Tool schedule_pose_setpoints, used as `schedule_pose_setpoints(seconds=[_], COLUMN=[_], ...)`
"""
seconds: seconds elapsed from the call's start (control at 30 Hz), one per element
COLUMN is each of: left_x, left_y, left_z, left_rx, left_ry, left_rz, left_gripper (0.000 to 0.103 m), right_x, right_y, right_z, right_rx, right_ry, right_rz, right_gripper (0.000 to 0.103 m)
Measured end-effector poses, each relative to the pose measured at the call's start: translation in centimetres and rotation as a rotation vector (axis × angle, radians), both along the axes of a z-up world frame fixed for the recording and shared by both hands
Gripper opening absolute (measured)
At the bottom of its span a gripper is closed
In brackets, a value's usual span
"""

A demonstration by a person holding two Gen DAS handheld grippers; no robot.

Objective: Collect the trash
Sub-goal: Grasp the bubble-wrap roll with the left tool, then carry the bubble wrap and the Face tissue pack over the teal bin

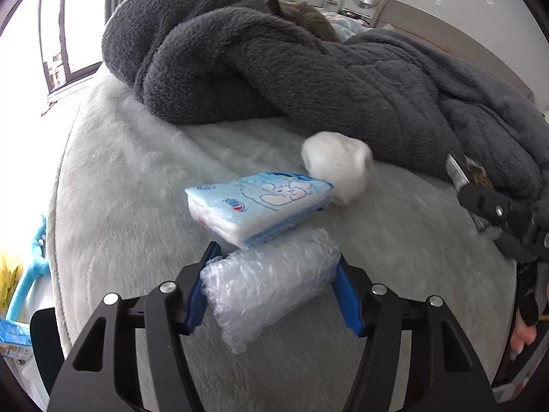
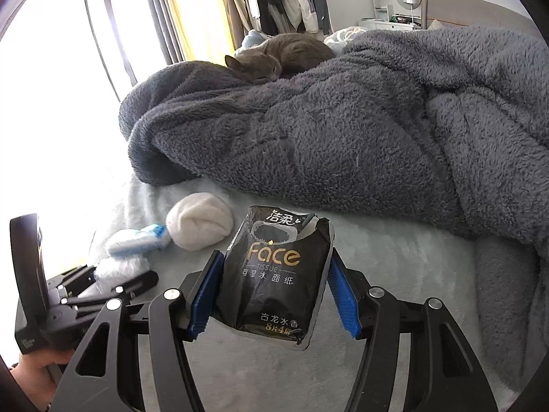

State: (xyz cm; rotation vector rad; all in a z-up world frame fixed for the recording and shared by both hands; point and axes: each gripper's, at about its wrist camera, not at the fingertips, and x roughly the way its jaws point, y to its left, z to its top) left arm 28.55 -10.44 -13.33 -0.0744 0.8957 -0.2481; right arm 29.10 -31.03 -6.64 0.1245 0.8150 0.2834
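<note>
We clamp the left gripper (image 1: 271,274) on light, squashy bubble wrap (image 1: 267,281) mid-roll, right gripper (image 2: 274,285) pinching a tissue pack (image 2: 274,274).

On the bed (image 1: 120,178), tissue pack (image 1: 260,202) lies between bubble wrap (image 1: 271,285) and sock ball (image 1: 338,168).

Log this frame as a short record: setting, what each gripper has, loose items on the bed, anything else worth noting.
setting: bed with pale cover, grey fleece blanket
left gripper: jaws around bubble wrap roll
right gripper: jaws shut on black tissue pack
loose items: blue tissue pack, white ball
note: cat lying on blanket
</note>
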Motion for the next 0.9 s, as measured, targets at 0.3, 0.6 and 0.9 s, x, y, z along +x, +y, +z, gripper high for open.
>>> schedule_pose_setpoints(seconds=[0.3, 0.6, 0.9], left_x=[-3.0, -6.2, -7.2], left_y=[1.1, 4.8, 9.3], left_z=[0.8, 2.3, 3.6], left_rx=[-0.026, -0.038, -0.045], left_ry=[0.006, -0.01, -0.025], left_rz=[-0.055, -0.017, 0.047], left_gripper=[0.065, 0.065, 0.065], right_x=[-0.8, -2.0, -2.7], right_y=[2.8, 6.6, 11.1], right_z=[1.3, 1.8, 2.2], right_rx=[0.013, 0.011, 0.012], right_ry=[-0.015, -0.023, -0.039], right_rz=[0.033, 0.09, 0.155], right_gripper=[0.061, 0.061, 0.061])
